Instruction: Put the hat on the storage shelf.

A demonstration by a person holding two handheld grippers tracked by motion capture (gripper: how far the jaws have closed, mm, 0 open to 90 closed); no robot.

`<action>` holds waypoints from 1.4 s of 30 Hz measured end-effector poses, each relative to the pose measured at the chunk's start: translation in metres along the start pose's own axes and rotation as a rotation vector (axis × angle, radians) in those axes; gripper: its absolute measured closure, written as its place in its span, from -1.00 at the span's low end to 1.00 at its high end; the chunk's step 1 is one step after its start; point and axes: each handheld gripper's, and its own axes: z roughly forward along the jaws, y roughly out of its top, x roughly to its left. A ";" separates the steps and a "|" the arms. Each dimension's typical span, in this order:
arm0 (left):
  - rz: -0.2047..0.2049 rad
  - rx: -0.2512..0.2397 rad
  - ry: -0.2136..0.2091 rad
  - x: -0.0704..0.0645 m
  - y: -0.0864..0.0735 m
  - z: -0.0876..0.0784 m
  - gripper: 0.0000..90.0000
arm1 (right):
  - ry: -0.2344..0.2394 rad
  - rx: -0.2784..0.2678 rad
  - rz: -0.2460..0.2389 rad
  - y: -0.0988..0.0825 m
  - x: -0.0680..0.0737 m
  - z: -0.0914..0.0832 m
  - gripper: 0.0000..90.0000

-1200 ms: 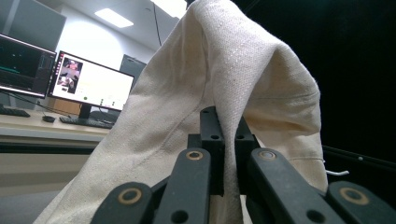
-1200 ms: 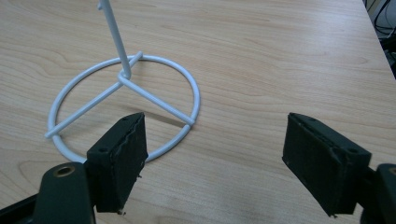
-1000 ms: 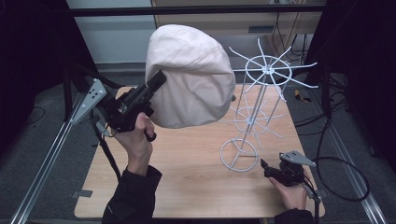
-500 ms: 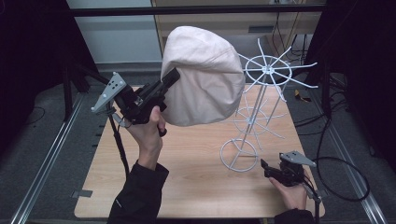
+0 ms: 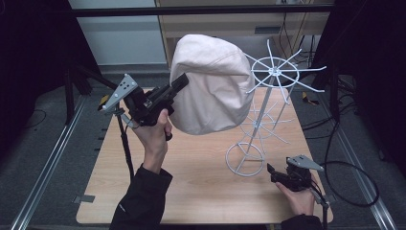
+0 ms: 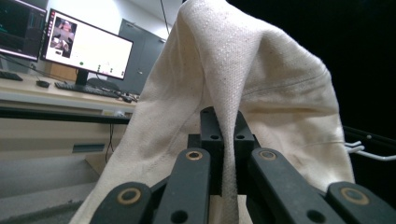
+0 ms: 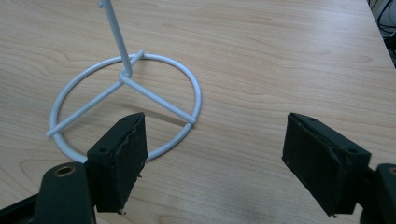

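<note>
A cream cloth hat (image 5: 213,86) hangs in the air above the wooden table (image 5: 191,182), billowed out, with my left gripper (image 5: 181,82) shut on its edge. In the left gripper view the jaws (image 6: 227,126) pinch a fold of the cloth (image 6: 261,79). The hat's right side is close to the top wheel of a white wire rack (image 5: 275,72), which stands on a ring base (image 5: 245,160). My right gripper (image 5: 273,173) rests low at the table's front right, open and holding nothing (image 7: 224,158). It points at the ring base (image 7: 125,74).
A dark bar (image 5: 191,9) crosses the top of the high view. Metal rails (image 5: 48,163) run along the table's left side, and cables (image 5: 354,182) loop on the floor at the right. Monitors (image 6: 86,46) stand on a desk in the left gripper view.
My left gripper has carried the hat to the right, toward the wire rack, and a little lower. The right hand has stayed where it was.
</note>
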 end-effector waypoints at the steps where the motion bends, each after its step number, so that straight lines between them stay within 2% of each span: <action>1: 0.000 0.007 0.001 0.001 -0.001 0.000 0.95 | 0.000 0.000 0.000 0.000 0.000 0.000 -0.51; 14: 0.000 0.123 0.003 0.013 -0.021 0.002 0.94 | 0.002 0.010 0.003 0.000 0.000 0.000 -0.51; 19: -0.003 0.149 -0.008 0.016 -0.029 0.003 0.94 | -0.001 0.007 -0.005 0.000 0.000 0.001 -0.51; 34: 0.031 0.246 -0.028 0.020 -0.051 0.007 0.89 | 0.000 0.011 -0.006 -0.001 0.000 0.001 -0.51; 42: 0.081 0.288 -0.025 0.014 -0.060 0.012 0.88 | 0.000 0.011 -0.006 -0.001 0.000 0.001 -0.51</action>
